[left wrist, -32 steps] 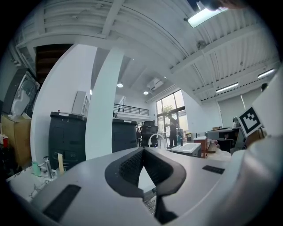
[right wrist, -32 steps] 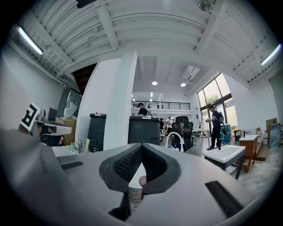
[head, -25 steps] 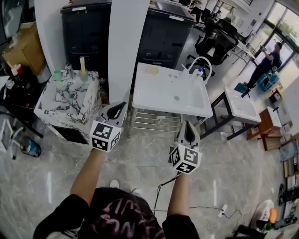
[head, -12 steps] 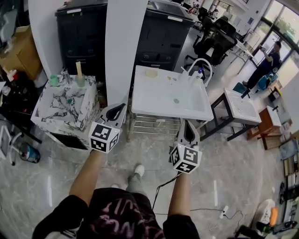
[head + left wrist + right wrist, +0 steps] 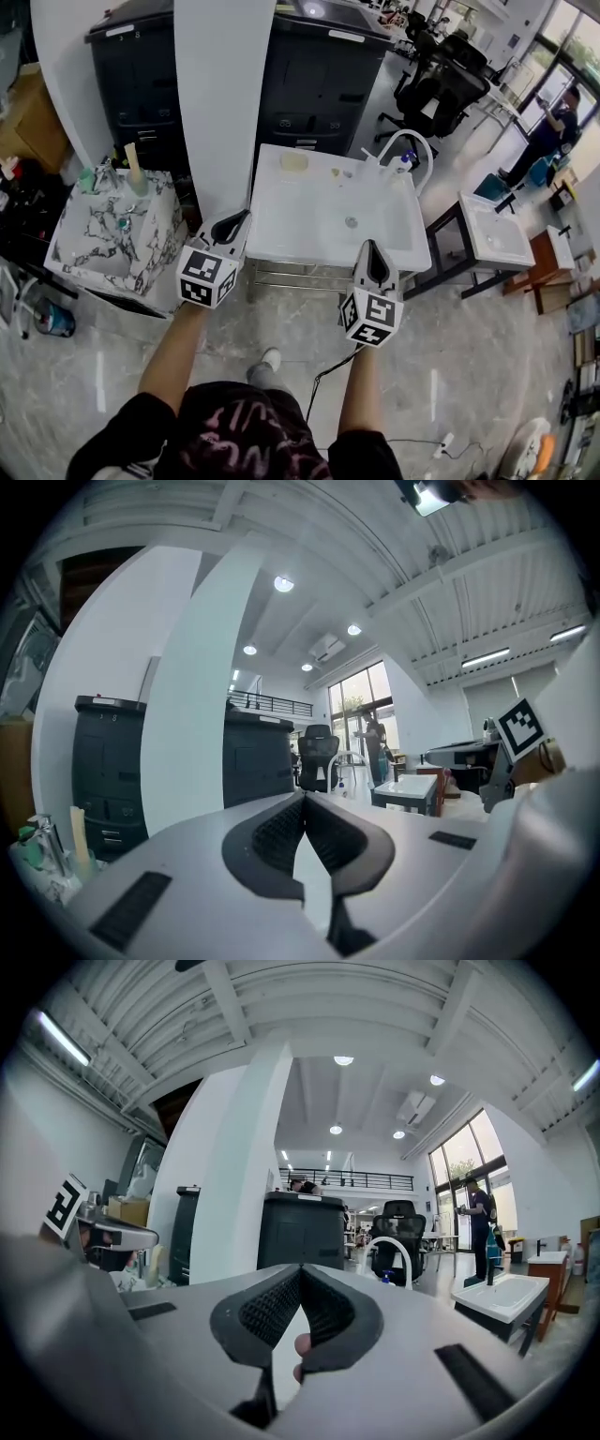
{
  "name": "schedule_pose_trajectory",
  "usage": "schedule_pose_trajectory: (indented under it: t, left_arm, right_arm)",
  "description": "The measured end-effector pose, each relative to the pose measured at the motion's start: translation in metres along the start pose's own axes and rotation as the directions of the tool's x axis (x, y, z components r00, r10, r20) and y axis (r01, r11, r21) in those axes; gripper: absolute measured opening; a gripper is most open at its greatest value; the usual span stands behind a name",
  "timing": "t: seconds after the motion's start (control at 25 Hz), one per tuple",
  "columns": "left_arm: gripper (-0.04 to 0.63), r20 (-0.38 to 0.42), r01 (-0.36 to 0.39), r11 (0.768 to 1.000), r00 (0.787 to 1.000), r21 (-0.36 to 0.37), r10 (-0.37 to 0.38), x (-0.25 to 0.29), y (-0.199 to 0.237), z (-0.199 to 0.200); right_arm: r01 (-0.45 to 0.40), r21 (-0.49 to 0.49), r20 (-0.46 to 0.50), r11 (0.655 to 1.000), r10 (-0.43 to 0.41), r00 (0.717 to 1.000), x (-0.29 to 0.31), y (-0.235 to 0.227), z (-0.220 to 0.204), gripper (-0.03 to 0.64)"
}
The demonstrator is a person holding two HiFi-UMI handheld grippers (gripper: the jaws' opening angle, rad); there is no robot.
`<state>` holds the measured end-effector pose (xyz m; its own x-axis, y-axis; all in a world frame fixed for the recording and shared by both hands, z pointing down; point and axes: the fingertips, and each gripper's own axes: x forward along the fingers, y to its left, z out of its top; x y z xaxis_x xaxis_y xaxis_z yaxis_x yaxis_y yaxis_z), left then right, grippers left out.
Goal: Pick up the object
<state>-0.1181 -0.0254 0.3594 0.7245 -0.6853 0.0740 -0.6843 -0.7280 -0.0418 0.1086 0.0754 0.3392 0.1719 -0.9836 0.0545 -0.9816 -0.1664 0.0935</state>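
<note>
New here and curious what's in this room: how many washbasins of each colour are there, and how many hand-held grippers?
White washbasins: 2, one in the middle, one at the right
Marbled washbasin: 1
Grippers: 2, left gripper and right gripper
Total: 5

white sink beside marble basin; 2 black cabinets behind

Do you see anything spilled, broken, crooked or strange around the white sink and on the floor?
Nothing looks spilled or broken. The white rectangular sink stands level on its metal frame, and the pale round object lies flat on its back rim. Only a thin black cable lies loose on the grey floor near the person's shoe.
</note>
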Motion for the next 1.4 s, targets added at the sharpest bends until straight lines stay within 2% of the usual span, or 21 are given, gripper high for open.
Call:
schedule_pose_trajectory:
  t: [0.24,0.44,0.92,1.4]
  left_arm:
    - [0.015,-0.004,-0.053,0.999,0.999,-0.009,0.053,0.082,0.012,0.013]
    - [0.015,-0.008,-0.086,0.996,0.996,-0.010,0.086,0.122,0.019,0.019]
    - [0.015,-0.027,-0.109,0.994,0.994,-0.023,0.109,0.177,0.038,0.009]
    - [0.015,-0.060,-0.092,0.996,0.994,-0.017,0.090,0.208,0.051,-0.005]
  right_arm:
    - [-0.062,0.011,0.000,0.998,0.062,0.998,0.086,-0.038,0.007,0.015]
    - [-0.086,0.013,-0.008,0.996,0.086,0.996,0.128,-0.060,0.004,0.015]
    - [-0.094,0.021,-0.015,0.995,0.095,0.995,0.184,-0.073,-0.003,0.015]
    - [-0.086,0.035,-0.030,0.996,0.087,0.996,0.219,-0.072,-0.013,0.015]
